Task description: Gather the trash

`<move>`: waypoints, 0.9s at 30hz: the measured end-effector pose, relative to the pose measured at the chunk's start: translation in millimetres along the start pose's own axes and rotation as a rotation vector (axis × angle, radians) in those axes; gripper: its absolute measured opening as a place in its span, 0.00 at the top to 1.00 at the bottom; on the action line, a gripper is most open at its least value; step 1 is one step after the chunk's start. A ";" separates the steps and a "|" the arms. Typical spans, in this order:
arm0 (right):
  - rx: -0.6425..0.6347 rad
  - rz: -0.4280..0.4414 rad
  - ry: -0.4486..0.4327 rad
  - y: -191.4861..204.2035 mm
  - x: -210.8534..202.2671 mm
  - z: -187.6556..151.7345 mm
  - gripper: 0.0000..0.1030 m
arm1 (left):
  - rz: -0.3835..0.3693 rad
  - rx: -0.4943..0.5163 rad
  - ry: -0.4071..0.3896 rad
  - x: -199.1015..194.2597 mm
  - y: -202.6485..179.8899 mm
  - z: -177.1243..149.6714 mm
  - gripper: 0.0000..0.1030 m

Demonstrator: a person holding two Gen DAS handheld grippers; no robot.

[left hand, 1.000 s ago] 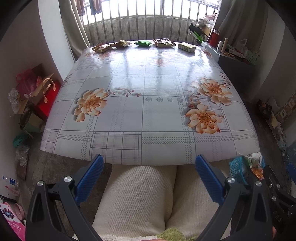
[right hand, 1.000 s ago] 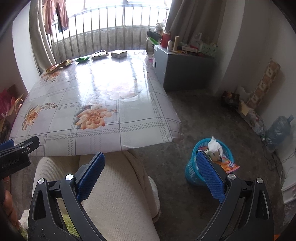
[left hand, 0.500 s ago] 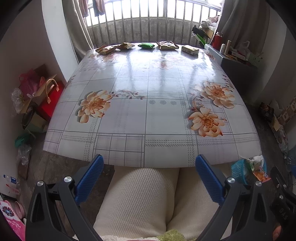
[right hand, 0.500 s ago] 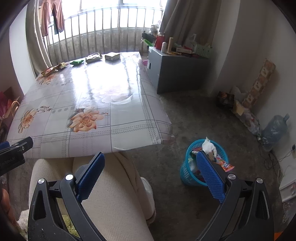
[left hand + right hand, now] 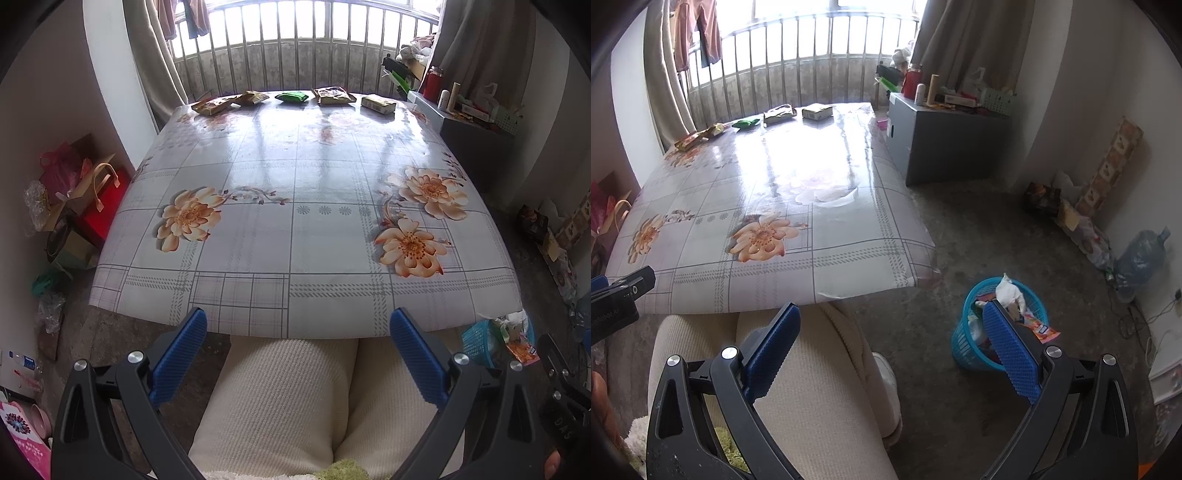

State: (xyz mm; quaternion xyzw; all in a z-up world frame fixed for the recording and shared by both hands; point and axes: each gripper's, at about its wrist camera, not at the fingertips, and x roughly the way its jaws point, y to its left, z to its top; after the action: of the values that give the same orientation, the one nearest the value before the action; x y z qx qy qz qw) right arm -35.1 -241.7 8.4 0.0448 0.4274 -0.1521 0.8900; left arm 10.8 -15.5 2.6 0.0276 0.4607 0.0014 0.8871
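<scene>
Blue-padded left gripper (image 5: 297, 334) sits bottom centre of its view, jaws wide apart, nothing betw. them; right gripper (image 5: 891, 328) likewise, wide open & empty. Both hang over the person's cream-trousered lap (image 5: 284, 398) at the near edge of the floral table (image 5: 295, 236). 5 bits of trash line the far edge, top centre: yellow wrapper (image 5: 213, 106), brown wrapper (image 5: 254, 97), green packet (image 5: 292, 96), tan packet (image 5: 333, 95), pale box (image 5: 378, 103). Blue basket (image 5: 973, 354), already holding rubbish, stands on the floor lower right of the right view, partly behind the right finger pad (image 5: 1010, 349).
</scene>
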 end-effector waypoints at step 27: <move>0.003 0.003 -0.002 0.2 -2.1 -0.5 0.08 | 0.004 0.001 -0.005 -1.8 -1.1 0.2 0.06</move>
State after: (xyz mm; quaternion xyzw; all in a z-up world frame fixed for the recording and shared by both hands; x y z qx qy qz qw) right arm -36.7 -240.9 9.7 0.0468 0.4262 -0.1515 0.8906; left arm 9.9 -16.7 4.2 0.0287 0.4586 0.0029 0.8882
